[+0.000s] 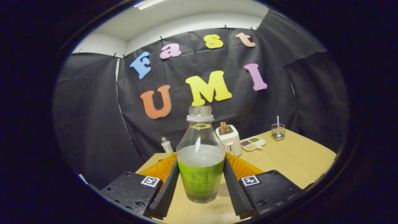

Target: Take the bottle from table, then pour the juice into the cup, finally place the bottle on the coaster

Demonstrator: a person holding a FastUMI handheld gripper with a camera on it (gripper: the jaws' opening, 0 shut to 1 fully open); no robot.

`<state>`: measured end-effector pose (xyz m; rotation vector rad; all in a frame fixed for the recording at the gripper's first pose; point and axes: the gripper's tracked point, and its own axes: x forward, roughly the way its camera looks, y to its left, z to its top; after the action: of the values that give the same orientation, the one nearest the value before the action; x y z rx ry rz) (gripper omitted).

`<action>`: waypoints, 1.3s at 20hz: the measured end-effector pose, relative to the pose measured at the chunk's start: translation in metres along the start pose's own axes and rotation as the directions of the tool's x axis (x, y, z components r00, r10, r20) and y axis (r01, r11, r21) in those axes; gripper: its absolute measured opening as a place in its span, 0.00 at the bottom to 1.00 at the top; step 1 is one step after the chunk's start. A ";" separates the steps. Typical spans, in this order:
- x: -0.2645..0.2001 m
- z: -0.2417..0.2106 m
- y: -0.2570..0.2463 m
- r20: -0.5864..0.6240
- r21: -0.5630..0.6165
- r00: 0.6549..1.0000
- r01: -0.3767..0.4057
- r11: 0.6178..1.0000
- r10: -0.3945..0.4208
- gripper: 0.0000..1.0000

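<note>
Bottle [200, 155] sits right between your gripper [200, 183] fingers, upright and uncapped, its green label at the level of the pads. Both fingers [166, 189] press against its sides, one on each flank, so you have it clamped at the lower body. Its base looks slightly clear of the table [298, 158], with a faint shadow beneath, though you cannot tell that for certain. Pale liquid fills it to roughly the shoulder. Just behind the bottle, an orange ridged mat [245, 166] spreads out to either side of your fingers. Beyond that stand a white toaster [229, 140], a small divided dish [253, 143] beside it, a small white bottle [167, 146], and a clear glass holder [278, 131] well apart at the far corner.
</note>
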<state>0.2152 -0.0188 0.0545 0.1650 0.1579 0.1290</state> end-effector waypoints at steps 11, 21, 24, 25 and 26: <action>0.071 -0.044 -0.031 0.052 -0.206 0.992 0.120 0.971 -0.112 0.81; 0.140 -0.111 -0.035 -0.005 -0.288 0.986 0.156 0.945 -0.164 0.81; 0.141 -0.116 -0.043 0.006 -0.295 0.982 0.182 0.938 -0.189 0.81; 0.140 -0.116 -0.047 0.011 -0.301 0.978 0.200 0.932 -0.206 0.81; 0.137 -0.117 -0.051 0.014 -0.292 0.977 0.207 0.934 -0.212 0.81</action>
<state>0.3359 -0.0317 -0.0883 -0.1489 0.1715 -0.0604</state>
